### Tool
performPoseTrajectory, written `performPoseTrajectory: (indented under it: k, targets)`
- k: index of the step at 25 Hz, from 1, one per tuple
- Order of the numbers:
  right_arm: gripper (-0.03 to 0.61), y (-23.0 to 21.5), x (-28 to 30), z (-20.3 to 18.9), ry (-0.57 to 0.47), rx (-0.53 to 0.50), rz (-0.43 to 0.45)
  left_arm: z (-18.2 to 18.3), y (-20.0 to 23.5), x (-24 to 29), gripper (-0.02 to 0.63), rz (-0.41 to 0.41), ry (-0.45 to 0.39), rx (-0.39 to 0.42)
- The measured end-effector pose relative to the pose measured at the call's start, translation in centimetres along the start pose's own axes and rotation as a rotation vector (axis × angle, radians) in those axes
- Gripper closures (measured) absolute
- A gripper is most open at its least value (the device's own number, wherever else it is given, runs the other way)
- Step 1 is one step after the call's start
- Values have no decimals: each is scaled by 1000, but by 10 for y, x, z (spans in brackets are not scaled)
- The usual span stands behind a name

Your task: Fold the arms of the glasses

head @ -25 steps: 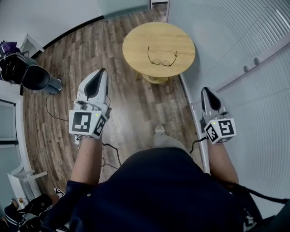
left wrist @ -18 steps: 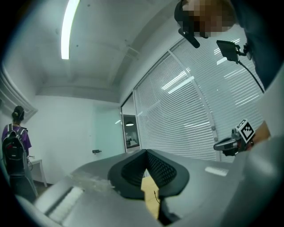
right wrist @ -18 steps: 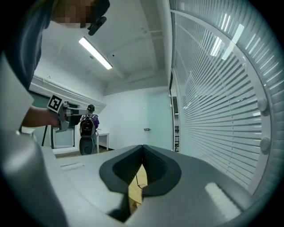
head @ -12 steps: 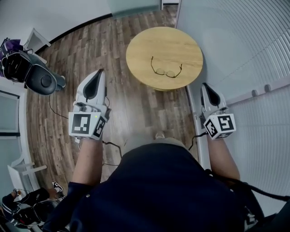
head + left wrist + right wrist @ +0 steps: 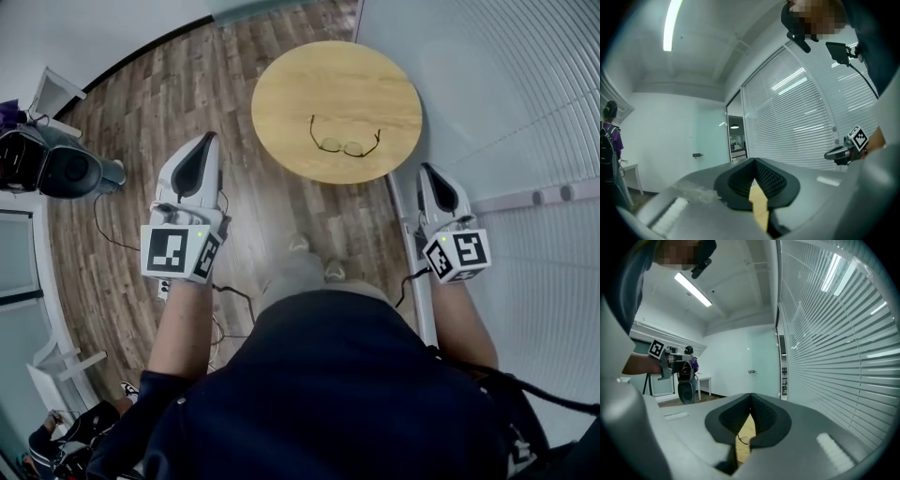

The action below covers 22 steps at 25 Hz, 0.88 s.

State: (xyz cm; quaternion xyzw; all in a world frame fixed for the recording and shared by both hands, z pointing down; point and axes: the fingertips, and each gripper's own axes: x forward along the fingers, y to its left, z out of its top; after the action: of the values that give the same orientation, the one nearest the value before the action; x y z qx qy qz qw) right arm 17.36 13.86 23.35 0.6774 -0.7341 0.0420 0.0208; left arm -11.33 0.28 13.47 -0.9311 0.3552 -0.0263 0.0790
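Underfoot, a brown wood-plank floor (image 5: 122,187); along the right, a white wall of slatted blinds (image 5: 506,84). At the bottom of the head view, the torso of a person in a dark navy top (image 5: 337,394), both forearms reaching forward. Ahead, close against the blinds, a round light-wood table (image 5: 309,80). Held low over the floor, short of the table's near edge and well apart from each other: the white-and-grey left gripper (image 5: 208,141) and the white-and-grey right gripper (image 5: 427,169), each with a marker cube at the wrist end. Jaws of both pressed together at the tips, nothing between them; only a sliver of light wood visible below the pads in each gripper view. On the table's near right part, the thin dark-framed glasses (image 5: 345,143), lying with both arms spread open, well clear of both grippers.
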Motion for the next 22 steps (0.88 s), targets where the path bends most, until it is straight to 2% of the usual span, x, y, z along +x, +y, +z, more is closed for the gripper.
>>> performPoseTrajectory:
  k: [10,14,22]
  targets:
    - [569,6,52,0,35,-16,-84,-13,36,65,611,-127,-12,-8]
    - [569,6,73,1,48,-36,-109,-26,44,92,611,-174,-4,22]
    - [571,-15,87,-7,78,-7,-163,-41,34,138,611,-243,6,-55]
